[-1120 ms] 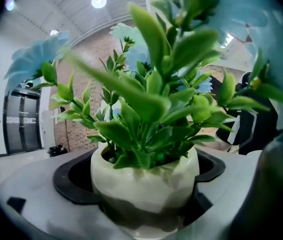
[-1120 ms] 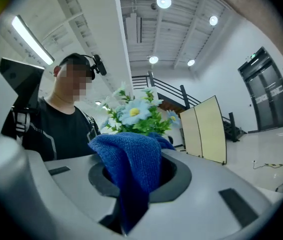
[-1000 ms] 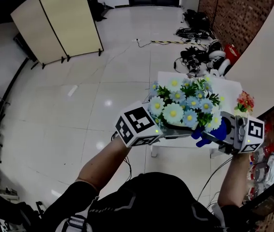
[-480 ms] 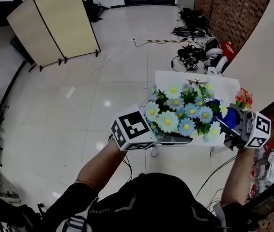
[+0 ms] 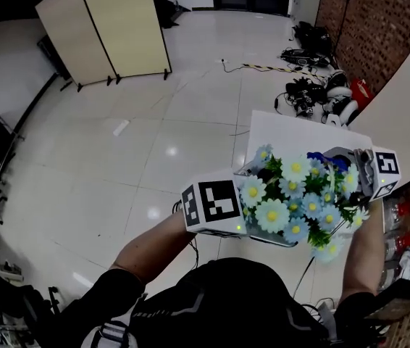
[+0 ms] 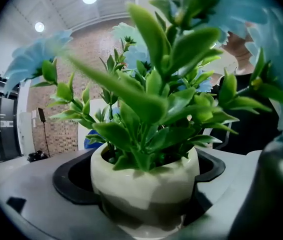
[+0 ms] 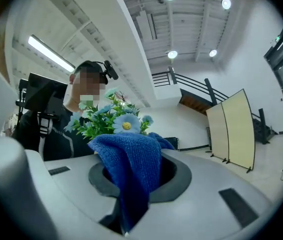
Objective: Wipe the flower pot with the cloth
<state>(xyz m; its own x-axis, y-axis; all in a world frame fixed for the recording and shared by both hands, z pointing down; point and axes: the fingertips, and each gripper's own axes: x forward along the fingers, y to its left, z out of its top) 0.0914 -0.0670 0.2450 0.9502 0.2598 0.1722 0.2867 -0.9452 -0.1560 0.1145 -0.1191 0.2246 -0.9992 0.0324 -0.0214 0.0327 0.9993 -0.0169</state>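
While left gripper [image 6: 141,209] clamps the flower pot [image 6: 144,174], right gripper [image 7: 131,184] pinches blue cloth [image 7: 129,156] near it; wiping probably needs pot-wall contact next.

The flower pot [image 6: 144,179] has a smooth, glossy cream glaze, ceramic by the look, and its leaves [image 6: 146,99] carry a plastic sheen. The cloth [image 7: 129,164] is blue, coarse-knit and matt. The floor [image 5: 154,143] is polished tile mirroring the lights, and the wall [image 5: 386,27] is rough brick.
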